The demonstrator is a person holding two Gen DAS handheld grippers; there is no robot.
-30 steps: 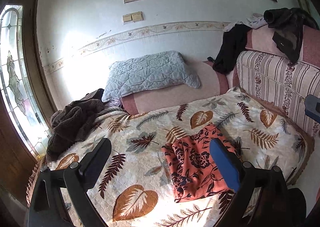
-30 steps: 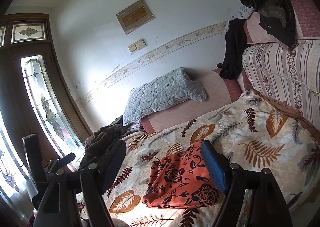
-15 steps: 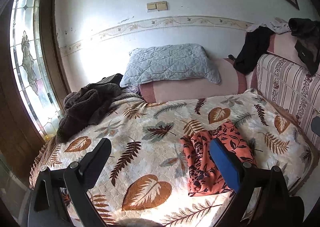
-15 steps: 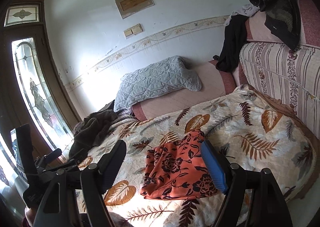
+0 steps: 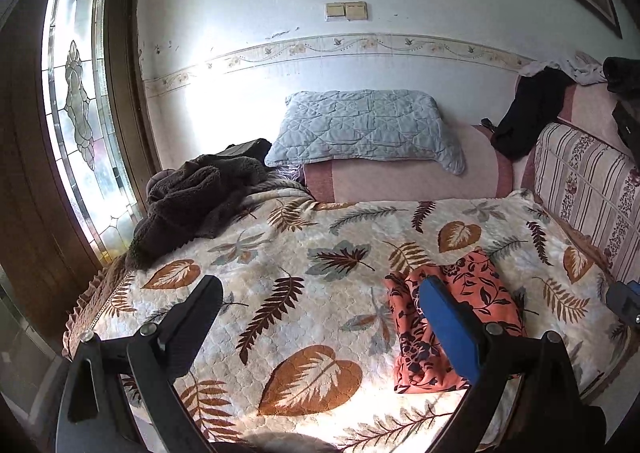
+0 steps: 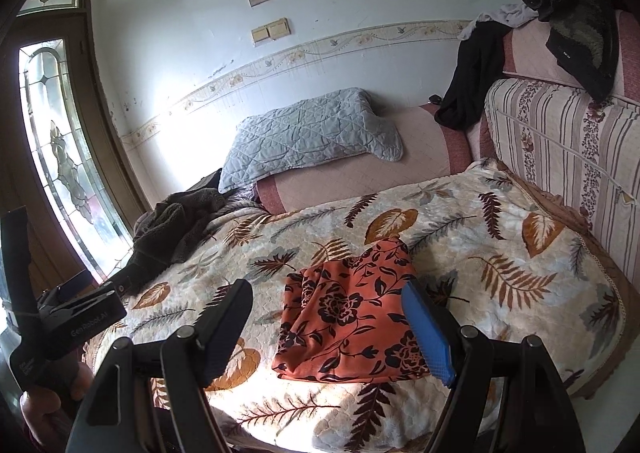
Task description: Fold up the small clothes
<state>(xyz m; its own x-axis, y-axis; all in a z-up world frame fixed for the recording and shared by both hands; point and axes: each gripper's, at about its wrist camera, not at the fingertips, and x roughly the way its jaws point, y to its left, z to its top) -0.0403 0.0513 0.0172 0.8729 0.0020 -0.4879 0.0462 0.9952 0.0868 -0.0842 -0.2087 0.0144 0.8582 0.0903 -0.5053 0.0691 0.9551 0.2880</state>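
Note:
A folded orange garment with a dark flower print (image 5: pixel 480 289) (image 6: pixel 348 309) lies flat on the leaf-patterned bed cover (image 5: pixel 280 253) (image 6: pixel 500 253), near its front edge. My left gripper (image 5: pixel 320 285) hovers open over bare cover to the left of the garment, with its blue finger (image 5: pixel 448 325) in front of the cloth. My right gripper (image 6: pixel 326 289) is open too, held short of the garment with the cloth showing between its fingers and no pad touching it. In the right wrist view the left gripper (image 6: pixel 68 317) sits at the far left, held by a hand (image 6: pixel 44 401).
A grey quilted pillow (image 5: pixel 360 129) rests on a pink bolster at the back. A brown fleece heap (image 5: pixel 192 201) lies at the bed's left corner. Dark clothes (image 6: pixel 580 33) hang over the striped sofa back (image 6: pixel 560 145) on the right. A glazed door (image 5: pixel 76 93) stands left.
Both grippers have drifted leftward and rolled level. In the left wrist view the garment has slid toward the right. The garment itself lies as before, and both grippers stay open.

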